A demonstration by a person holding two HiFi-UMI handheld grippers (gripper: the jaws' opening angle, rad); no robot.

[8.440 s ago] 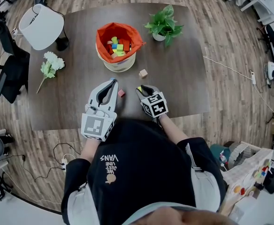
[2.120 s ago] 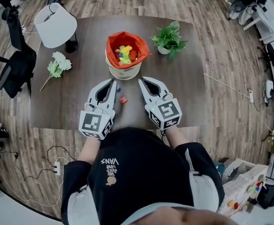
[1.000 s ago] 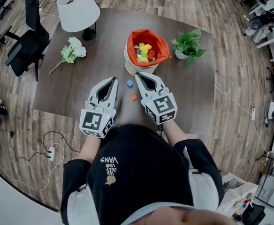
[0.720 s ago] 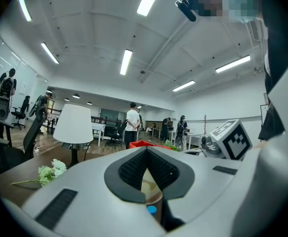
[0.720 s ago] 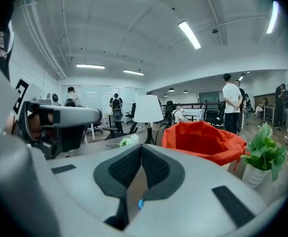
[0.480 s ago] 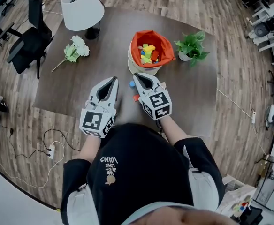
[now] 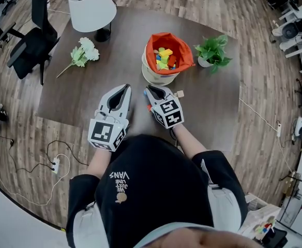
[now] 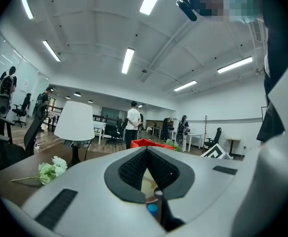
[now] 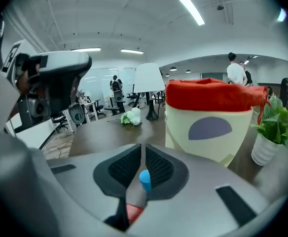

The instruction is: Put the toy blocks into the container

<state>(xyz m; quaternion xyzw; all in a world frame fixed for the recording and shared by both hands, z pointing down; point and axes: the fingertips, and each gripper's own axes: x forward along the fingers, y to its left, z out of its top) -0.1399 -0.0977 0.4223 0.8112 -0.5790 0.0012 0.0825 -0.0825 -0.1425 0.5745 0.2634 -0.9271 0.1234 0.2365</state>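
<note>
Head view puts most of the job behind you: the container (image 7: pixel 159 76), cream with an orange liner, stands at upper centre on the table (image 7: pixel 84 97) and already holds a heap of coloured blocks (image 7: pixel 165 58). As far as shows, three pieces are left outside it: a tan block (image 7: pixel 179 93) just right of your right gripper (image 7: pixel 151 90), a red block (image 7: pixel 149 107) at that gripper's left flank, and a blue block near its tip. Your left gripper (image 7: pixel 124 89) sits at centre left. Left gripper view shows its tips meeting at mid-frame with nothing clamped, and the blue block (image 8: pixel 152 209) glimpsed low through the gap. Right gripper view has your jaws together and empty too. The blue block, a small smooth cylinder, and the red block show through the gap on the table beneath, with the container filling the right half.
</note>
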